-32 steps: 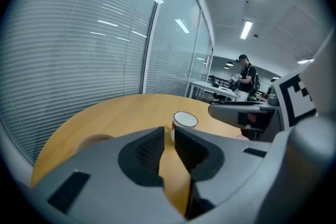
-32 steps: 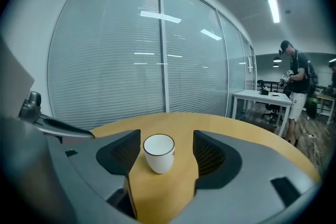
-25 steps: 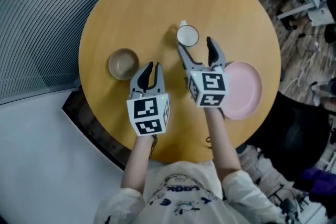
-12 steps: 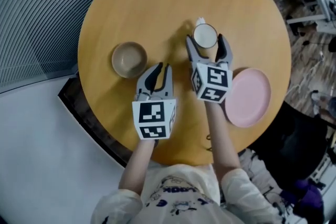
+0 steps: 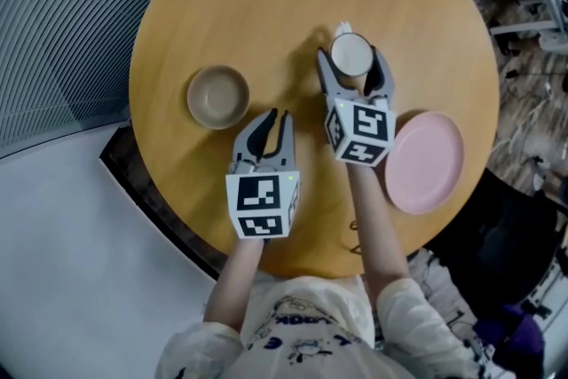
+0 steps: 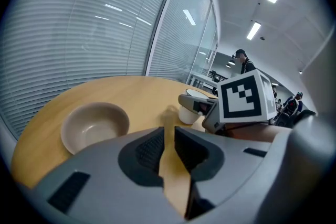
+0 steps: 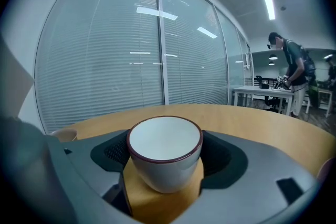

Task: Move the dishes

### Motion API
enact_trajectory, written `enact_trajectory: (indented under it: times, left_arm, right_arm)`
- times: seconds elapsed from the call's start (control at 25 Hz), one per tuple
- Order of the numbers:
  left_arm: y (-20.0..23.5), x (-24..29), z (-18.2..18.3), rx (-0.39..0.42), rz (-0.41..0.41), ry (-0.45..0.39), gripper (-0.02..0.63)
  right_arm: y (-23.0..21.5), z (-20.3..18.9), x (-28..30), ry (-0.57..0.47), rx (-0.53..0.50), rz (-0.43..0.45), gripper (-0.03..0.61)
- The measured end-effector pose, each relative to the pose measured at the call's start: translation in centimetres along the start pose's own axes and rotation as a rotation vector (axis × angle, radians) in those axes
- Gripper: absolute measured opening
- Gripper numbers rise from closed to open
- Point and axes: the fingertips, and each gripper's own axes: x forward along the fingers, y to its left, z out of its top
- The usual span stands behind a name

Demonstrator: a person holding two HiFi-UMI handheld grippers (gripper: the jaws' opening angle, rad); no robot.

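Nearest the person, the left gripper [image 5: 269, 116] hangs low over the round pale-wood worktop [image 5: 222, 4]. Its jaws are drawn almost together, with only a thin slit of wood showing between them and nothing held. Judging by that, it is waiting its turn and is kept narrow so that it knocks nothing.

Just ahead of it to the right, the right gripper [image 5: 353, 67] reaches further in and points slightly downward. Its jaws have just been opening and now stand as wide as they go. The small white ceramic cup with a dark red rim [image 7: 165, 155] stands upright on the worktop between them, well back between the pads. In the right gripper view the pads flank the cup wall closely on both sides, but I see no sign of squeezing, so I read this as straddling rather than a grip. The wide spread is probably there to clear the rim, and the low approach would let the pads meet the cup's body rather than its lip.

The flat round pink plate [image 5: 424, 161] lies to the right of that arm, near the worktop's edge and apart from the cup. The shallow beige ceramic bowl [image 5: 217, 97] sits to the left of the left gripper, empty, upright and untouched. The dishes are spread well apart, which leaves room to take each alone.

Beyond the worktop is a glass partition with blinds [image 7: 131, 65], and a person stands at a distant desk [image 7: 262, 93].
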Motion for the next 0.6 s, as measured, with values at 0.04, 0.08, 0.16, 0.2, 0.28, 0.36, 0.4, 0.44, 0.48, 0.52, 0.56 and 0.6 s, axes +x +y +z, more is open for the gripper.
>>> enact_trajectory:
  times: [0.04, 0.08, 0.16, 0.2, 0.28, 0.36, 0.4, 0.44, 0.48, 0.52, 0.56, 0.6]
  left_arm:
    - [0.0, 0.0, 0.0, -0.001, 0.0, 0.001, 0.058]
    - [-0.1, 0.0, -0.1, -0.002, 0.0, 0.002, 0.058]
    - [-0.4, 0.0, 0.1, -0.003, 0.0, 0.001, 0.06]
    - [-0.6, 0.0, 0.1, 0.0, -0.002, 0.001, 0.058]
    - [-0.9, -0.1, 0.3, 0.011, -0.009, -0.001, 0.06]
    - [-1.3, -0.2, 0.6, 0.027, -0.018, -0.005, 0.06]
    - [-1.5, -0.2, 0.7, 0.033, -0.022, -0.008, 0.058]
    - [-1.9, -0.2, 1.0, 0.039, -0.026, -0.011, 0.058]
    - [-2.4, -0.2, 1.3, 0.044, -0.031, -0.015, 0.058]
    - [-3.0, -0.1, 1.6, 0.05, -0.035, -0.018, 0.06]
    - [-3.8, 0.0, 2.0, 0.057, -0.041, -0.022, 0.058]
    - [-4.6, 0.2, 2.5, 0.068, -0.049, -0.026, 0.058]
  right_arm:
    - [0.0, 0.0, 0.0, 0.0, -0.003, -0.001, 0.39]
    - [0.0, 0.0, 0.1, 0.001, -0.006, -0.001, 0.39]
    - [0.0, 0.0, 0.2, 0.009, -0.01, 0.003, 0.388]
    - [0.0, 0.0, 0.2, 0.014, -0.013, 0.005, 0.388]
    - [0.0, 0.2, 0.0, 0.019, -0.014, 0.005, 0.388]
    - [-0.1, 0.7, -0.5, 0.006, 0.003, 0.0, 0.388]
    - [-0.4, 1.2, -0.8, -0.006, 0.012, -0.003, 0.388]
    - [-0.8, 1.8, -1.2, -0.018, 0.018, -0.007, 0.388]
    - [-1.4, 2.4, -1.7, -0.031, 0.021, -0.012, 0.388]
    - [-2.1, 3.0, -2.2, -0.042, 0.024, -0.019, 0.388]
    - [-3.1, 3.6, -2.7, -0.053, 0.029, -0.029, 0.388]
    - [-4.2, 4.3, -3.2, -0.063, 0.037, -0.043, 0.388]
